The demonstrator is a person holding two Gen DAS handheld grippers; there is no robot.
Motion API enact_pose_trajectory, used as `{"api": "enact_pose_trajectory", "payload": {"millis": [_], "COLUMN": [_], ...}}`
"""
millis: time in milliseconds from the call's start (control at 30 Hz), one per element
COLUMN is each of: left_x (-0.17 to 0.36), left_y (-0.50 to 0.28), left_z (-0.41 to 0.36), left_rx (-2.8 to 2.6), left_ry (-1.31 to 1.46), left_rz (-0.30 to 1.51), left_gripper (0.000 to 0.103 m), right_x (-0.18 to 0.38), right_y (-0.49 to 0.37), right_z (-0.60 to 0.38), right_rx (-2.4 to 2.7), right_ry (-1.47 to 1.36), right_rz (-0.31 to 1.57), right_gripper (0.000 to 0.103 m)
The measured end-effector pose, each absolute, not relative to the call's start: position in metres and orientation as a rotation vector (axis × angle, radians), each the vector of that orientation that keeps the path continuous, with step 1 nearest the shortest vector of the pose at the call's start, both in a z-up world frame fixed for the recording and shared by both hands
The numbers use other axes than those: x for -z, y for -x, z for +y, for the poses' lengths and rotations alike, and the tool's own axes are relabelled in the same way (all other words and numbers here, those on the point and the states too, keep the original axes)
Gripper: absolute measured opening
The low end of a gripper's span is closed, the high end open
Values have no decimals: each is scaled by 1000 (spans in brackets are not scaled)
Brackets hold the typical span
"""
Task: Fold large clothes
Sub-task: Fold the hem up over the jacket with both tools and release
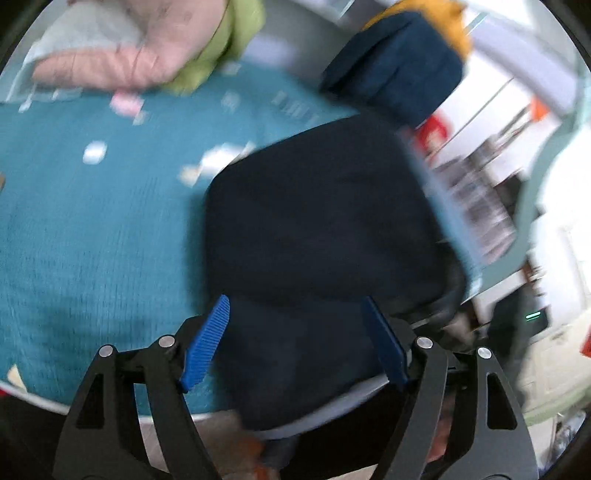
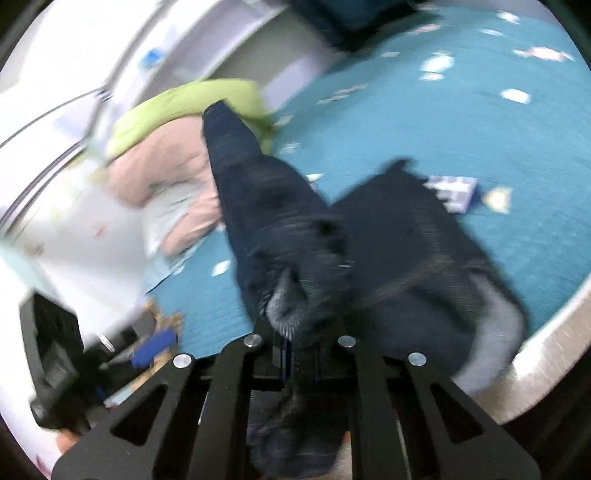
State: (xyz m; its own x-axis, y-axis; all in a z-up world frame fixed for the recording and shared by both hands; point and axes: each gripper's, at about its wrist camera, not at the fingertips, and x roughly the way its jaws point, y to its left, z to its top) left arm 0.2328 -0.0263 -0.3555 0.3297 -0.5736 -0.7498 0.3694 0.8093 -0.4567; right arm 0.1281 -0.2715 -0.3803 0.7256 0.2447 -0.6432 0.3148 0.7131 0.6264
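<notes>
Navy cloth, a large dark garment, lies on the teal cover of a bed, at the near edge, with part of it hanging over that edge. In the left wrist view it shows as a broad, smooth dark slab whose far side runs up toward the cover's right edge. In the right wrist view the same garment is rumpled, with a pale grey lining turned out in two places, and one long dark strip of it rises up and away toward the pile at the far left.

The left gripper stands with its blue pads well apart, just above the garment at the near edge; the pads do not press on the cloth. The right gripper has its jaws nearly together and a bunch of the dark cloth is clamped between them, the fabric trailing forward from the tips and down below them.

Beyond the garment, at the far left corner of the cover, sits a pile of other clothes: a pink piece beside a lime green piece. At the far right corner lies a folded dark blue bundle with something mustard yellow behind it. The cover carries scattered small pale printed shapes. Both views are blurred, so finer detail cannot be told.
</notes>
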Motion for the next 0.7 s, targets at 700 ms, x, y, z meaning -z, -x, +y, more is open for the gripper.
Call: {"api": "enact_pose_trajectory", "payload": {"millis": [700], "left_x": [453], "left_y": [-217], "left_z": [-62], "left_rx": [530], "left_ry": [100], "left_rz": [1280], "left_gripper": [75], "right_x": [362], "right_y": [-91], "right_z": [-329], "right_rx": [311], "right_ry": [-792], "right_rz": [924], "right_gripper": [47]}}
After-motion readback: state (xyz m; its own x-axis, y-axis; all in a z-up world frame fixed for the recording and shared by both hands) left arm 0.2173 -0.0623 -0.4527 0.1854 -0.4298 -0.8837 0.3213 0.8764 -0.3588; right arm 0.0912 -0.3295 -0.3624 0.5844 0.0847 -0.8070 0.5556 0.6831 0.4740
